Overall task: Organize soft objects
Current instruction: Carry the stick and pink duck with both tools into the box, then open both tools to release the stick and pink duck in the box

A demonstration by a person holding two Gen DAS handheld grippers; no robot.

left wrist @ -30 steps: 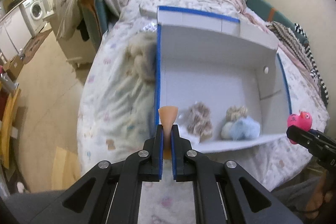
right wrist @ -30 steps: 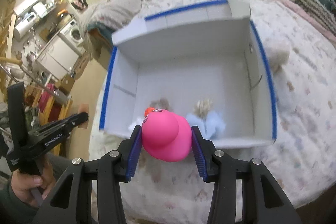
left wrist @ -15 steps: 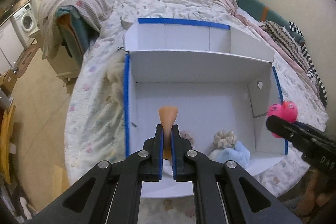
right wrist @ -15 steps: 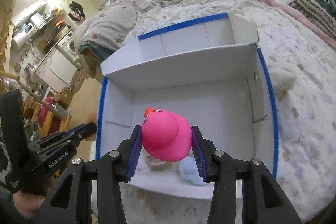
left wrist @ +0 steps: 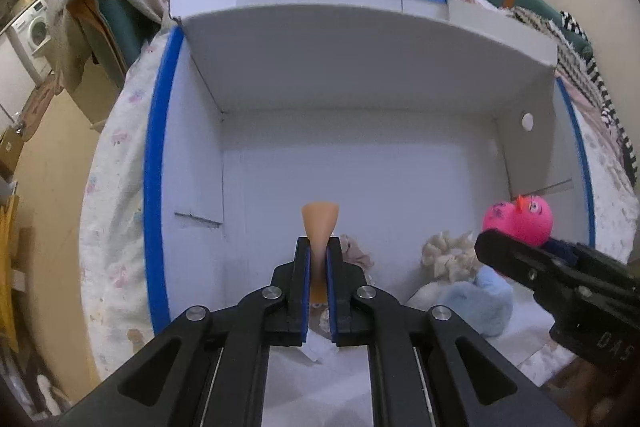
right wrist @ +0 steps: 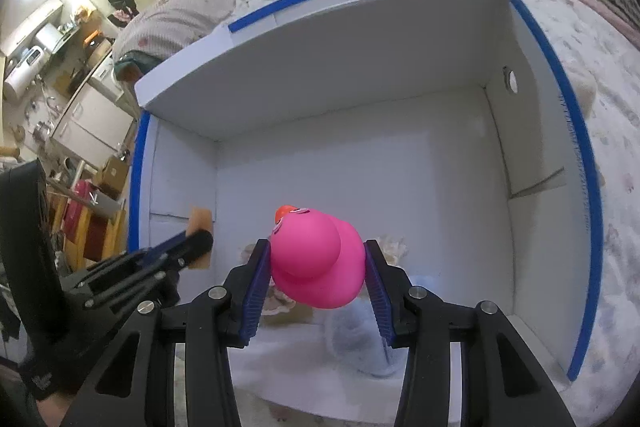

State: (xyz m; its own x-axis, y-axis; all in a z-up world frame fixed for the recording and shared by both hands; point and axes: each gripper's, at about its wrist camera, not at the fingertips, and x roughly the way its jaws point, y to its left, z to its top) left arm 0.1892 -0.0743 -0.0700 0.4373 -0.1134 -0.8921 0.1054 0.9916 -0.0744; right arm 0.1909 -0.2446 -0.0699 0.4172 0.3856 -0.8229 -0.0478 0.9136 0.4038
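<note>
Both grippers hung over the open white box (left wrist: 360, 75) on the bed (left wrist: 116, 227), poised for dropping. Left gripper (left wrist: 319, 259): jaws pinching a tan sponge (left wrist: 320, 223). Right gripper (right wrist: 316, 275): jaws clamping the pink duck (right wrist: 316, 259). Plush toys (left wrist: 472, 279) already lay inside, near front wall.

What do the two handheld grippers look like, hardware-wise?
Both the left gripper and the right gripper are matte black plastic linkages with silver pivot bolts and blue finger pads; the right's pads are ribbed. White lettering marks each body, only partly legible. No cables visible.
</note>
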